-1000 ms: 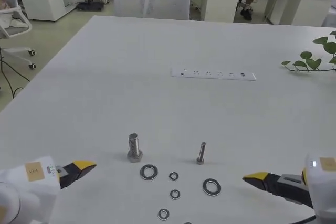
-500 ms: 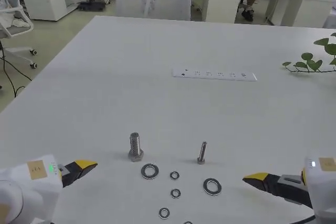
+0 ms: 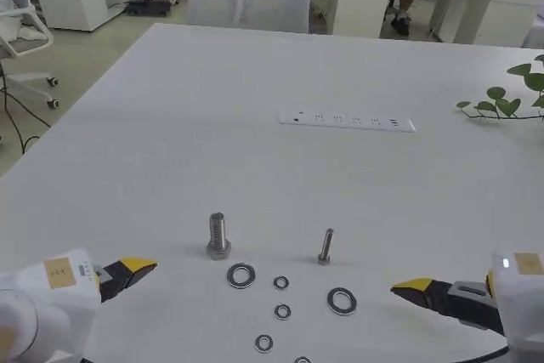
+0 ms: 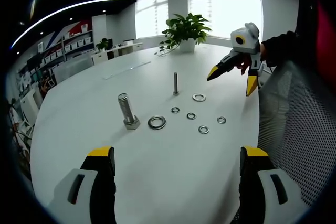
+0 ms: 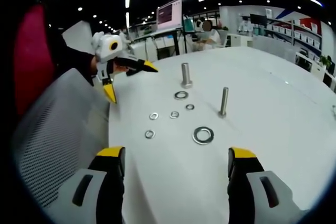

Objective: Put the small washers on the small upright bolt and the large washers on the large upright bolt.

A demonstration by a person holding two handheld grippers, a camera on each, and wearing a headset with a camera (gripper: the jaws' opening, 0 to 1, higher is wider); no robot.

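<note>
Left gripper (image 4: 177, 153), right gripper (image 5: 177, 153): jaws wide apart, nothing held, flanking parts at worktop's (image 3: 255, 108) near edge. Large bolt (image 3: 218, 238), small bolt (image 3: 326, 246) upright, bare. Large washers (image 3: 240, 275), small washers (image 3: 280, 282) loose just in front. First pick pending: pinch one washer's rim.

Shiny metal washers (image 3: 240, 275) and bolts (image 3: 218, 237) on smooth matt white table (image 3: 255, 125)

One large bolt (image 4: 126, 111), one small bolt (image 4: 175, 84), two large washers (image 4: 157, 123) (image 4: 199, 97), four small washers (image 4: 175, 109) (image 4: 191, 115) (image 4: 203, 129) (image 4: 221, 120), one power strip (image 3: 347, 121)
</note>
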